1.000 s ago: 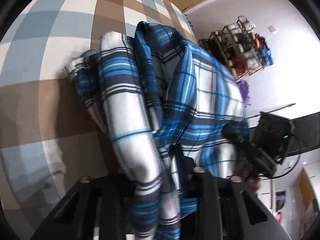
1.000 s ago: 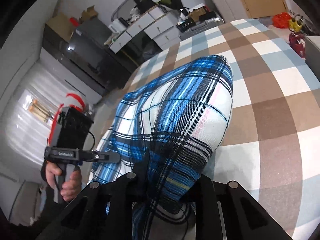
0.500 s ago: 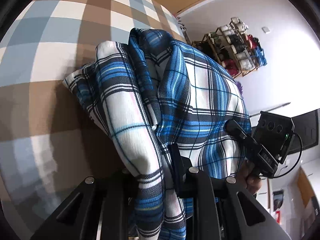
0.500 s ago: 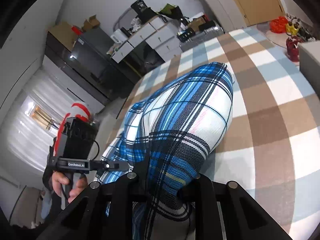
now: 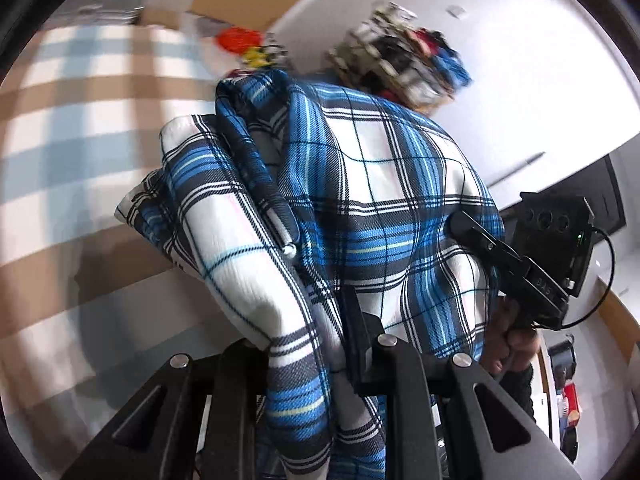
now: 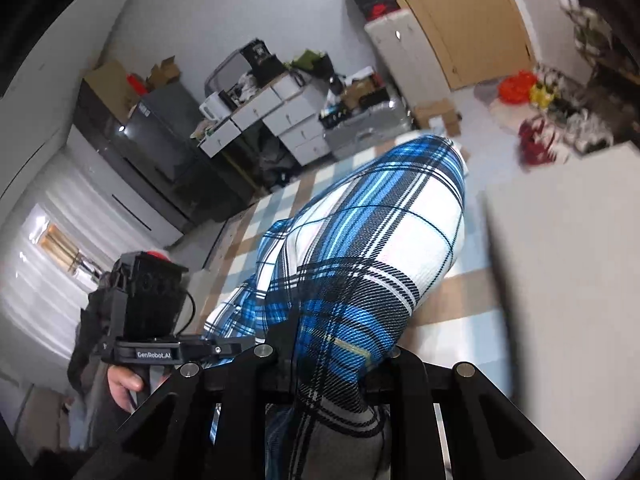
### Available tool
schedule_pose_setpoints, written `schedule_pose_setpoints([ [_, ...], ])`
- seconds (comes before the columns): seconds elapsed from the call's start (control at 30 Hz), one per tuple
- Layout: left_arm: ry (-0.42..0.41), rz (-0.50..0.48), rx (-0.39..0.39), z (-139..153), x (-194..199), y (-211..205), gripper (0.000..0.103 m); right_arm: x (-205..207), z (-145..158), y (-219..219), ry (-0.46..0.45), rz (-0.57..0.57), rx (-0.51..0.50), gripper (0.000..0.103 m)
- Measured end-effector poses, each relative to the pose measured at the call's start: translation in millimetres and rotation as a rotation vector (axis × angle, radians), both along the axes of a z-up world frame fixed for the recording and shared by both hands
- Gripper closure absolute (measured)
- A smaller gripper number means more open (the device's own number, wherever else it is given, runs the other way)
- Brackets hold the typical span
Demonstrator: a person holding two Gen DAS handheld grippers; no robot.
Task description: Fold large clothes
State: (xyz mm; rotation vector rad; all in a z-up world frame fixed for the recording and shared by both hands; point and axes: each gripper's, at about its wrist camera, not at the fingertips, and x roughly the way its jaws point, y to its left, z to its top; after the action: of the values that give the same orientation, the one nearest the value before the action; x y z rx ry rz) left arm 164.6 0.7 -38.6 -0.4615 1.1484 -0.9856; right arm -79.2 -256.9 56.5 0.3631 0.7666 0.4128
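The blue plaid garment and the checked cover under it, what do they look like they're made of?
Blue plaid garment: soft woven cloth, likely cotton or flannel; matte, with visible twill lines and limp folds. Checked cover: probably a woven bedsheet, flat and matte, though blur hides its weave.

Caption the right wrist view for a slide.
Right hand-held gripper clamps a blue plaid shirt above the checked bedspread; left hand-held gripper grips alongside.

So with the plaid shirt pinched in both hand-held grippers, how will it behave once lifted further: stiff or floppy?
Probably floppy: the plaid shirt drapes in soft folds from the left hand-held gripper and bulges loosely beyond the right hand-held gripper. It looks light, since small pinches carry it. Loose layers may sag or swing, so the fold could shift.
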Motion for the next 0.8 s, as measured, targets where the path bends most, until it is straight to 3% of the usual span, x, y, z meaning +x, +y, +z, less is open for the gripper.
schedule_pose_setpoints([
  [0.2, 0.010, -0.015, -0.088, 2.8, 12.7, -90.7, 0.088, -4.3, 16.0, -109.1, -0.020, -0.038, -0.062, 0.084],
  [0.3, 0.039, 0.013, -0.111, -26.1, 21.4, -132.5, 0.088, 6.7, -1.4, -161.5, 0.033, -0.095, -0.070, 0.080],
  [0.37, 0.053, 0.011, -0.069, -45.3, 21.8, -146.0, 0.088, 16.9, -25.6, -191.6, 0.082, -0.176, -0.086, 0.077],
  [0.47, 0.079, -0.047, -0.016, -76.5, 13.6, -166.6, 0.088, 36.7, -85.1, -227.4, 0.298, -0.311, -0.169, 0.065],
  [0.53, 0.029, -0.054, 0.015, -82.1, 1.3, -163.9, 0.088, 38.1, -117.2, -244.2, 0.423, -0.375, -0.180, 0.049],
  [0.57, -0.007, -0.058, 0.041, -80.1, -4.4, -161.0, 0.088, 34.2, -117.9, -247.3, 0.415, -0.380, -0.180, 0.037],
  [0.7, -0.063, -0.076, 0.097, -77.0, -13.4, -152.8, 0.080, 2.9, -100.1, -260.6, 0.325, -0.444, -0.175, 0.036],
  [0.8, -0.085, -0.077, 0.134, -81.0, -15.0, -150.8, 0.080, -17.5, -79.8, -253.8, 0.295, -0.486, -0.165, 0.034],
])
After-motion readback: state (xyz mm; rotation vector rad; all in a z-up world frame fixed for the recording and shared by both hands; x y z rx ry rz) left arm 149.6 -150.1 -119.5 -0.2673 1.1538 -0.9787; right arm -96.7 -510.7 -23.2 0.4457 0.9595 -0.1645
